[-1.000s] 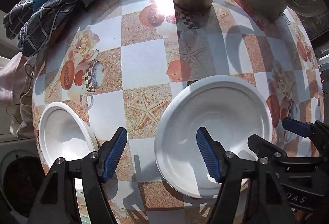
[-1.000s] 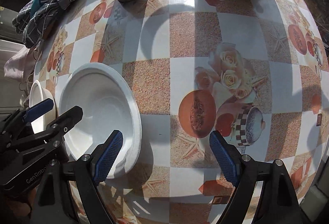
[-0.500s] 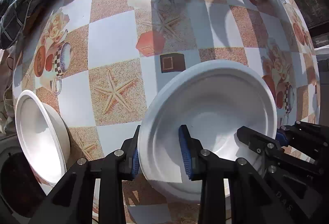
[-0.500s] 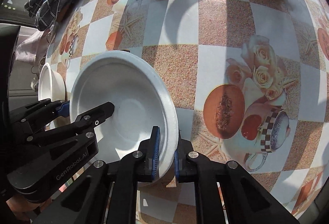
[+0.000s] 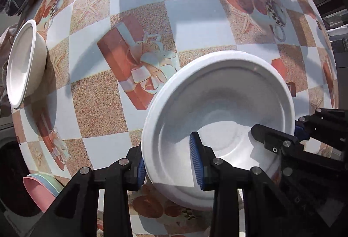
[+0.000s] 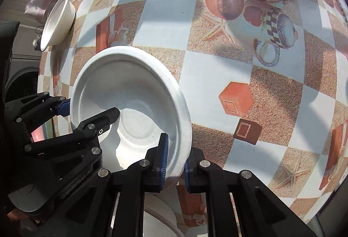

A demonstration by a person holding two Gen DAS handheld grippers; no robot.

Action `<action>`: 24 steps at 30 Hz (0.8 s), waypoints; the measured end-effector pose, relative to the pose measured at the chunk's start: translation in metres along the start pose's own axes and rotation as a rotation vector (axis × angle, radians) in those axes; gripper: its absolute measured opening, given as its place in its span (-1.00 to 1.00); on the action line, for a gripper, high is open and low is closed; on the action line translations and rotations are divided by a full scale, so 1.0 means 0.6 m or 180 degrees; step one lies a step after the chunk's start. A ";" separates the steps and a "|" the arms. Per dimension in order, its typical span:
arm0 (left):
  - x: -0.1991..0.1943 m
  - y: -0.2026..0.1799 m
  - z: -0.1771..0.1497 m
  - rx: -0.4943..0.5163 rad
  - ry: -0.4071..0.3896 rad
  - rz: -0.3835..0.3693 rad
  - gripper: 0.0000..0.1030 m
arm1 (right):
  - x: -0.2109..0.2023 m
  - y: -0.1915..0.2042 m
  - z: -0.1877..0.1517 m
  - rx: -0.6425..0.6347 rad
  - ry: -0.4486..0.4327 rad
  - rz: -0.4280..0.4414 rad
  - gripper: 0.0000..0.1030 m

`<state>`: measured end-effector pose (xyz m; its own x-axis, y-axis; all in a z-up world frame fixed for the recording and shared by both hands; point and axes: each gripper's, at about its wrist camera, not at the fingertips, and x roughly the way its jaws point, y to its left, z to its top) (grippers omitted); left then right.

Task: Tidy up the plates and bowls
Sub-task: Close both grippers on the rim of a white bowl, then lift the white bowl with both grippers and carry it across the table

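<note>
Both tongs clamped on plate rim: left tongs (image 5: 166, 162) on near-left edge, right tongs (image 6: 175, 161) on near-right. Plate (image 5: 219, 119) raised above table (image 5: 195, 19). Keep level, equal grip. Bowl (image 5: 21, 63) far left; pink plates (image 5: 40, 191) near left, likely stacking spot.

Plate (image 5: 217, 102) matt, perhaps moulded pulp; tablecloth (image 5: 195, 13) glossy, smooth.

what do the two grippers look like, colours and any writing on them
Both the left gripper and the right gripper are matte black angular plastic linkages, dotted with round silver screw heads. Each finger ends in a ribbed blue pad. The left gripper's body, seen in the right wrist view, carries pale "GenRobot.AI" lettering. No cables or sleeves show.
</note>
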<state>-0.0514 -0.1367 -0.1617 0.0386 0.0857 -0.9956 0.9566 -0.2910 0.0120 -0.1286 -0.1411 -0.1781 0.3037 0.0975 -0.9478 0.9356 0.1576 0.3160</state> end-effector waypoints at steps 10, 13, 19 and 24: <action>-0.013 -0.030 0.012 0.0127 -0.0093 -0.0015 -0.25 | -0.013 -0.002 -0.013 0.0102 -0.0115 -0.0091 -0.70; -0.027 -0.042 0.008 0.0251 -0.0185 -0.0063 -0.25 | -0.031 -0.003 -0.026 0.0213 -0.0201 -0.0161 -0.68; -0.070 -0.071 -0.017 0.0552 -0.0312 -0.0189 -0.25 | -0.083 -0.013 -0.073 0.0524 -0.0418 -0.0242 -0.68; -0.122 -0.095 -0.059 0.0845 -0.0486 -0.0254 -0.25 | -0.136 -0.020 -0.135 0.0811 -0.0627 -0.0305 -0.68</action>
<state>-0.0986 -0.0928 -0.0860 -0.0966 -0.0200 -0.9951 0.8453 -0.5294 -0.0714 -0.1791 -0.0713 -0.1007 0.2179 -0.1015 -0.9707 0.9690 -0.0962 0.2276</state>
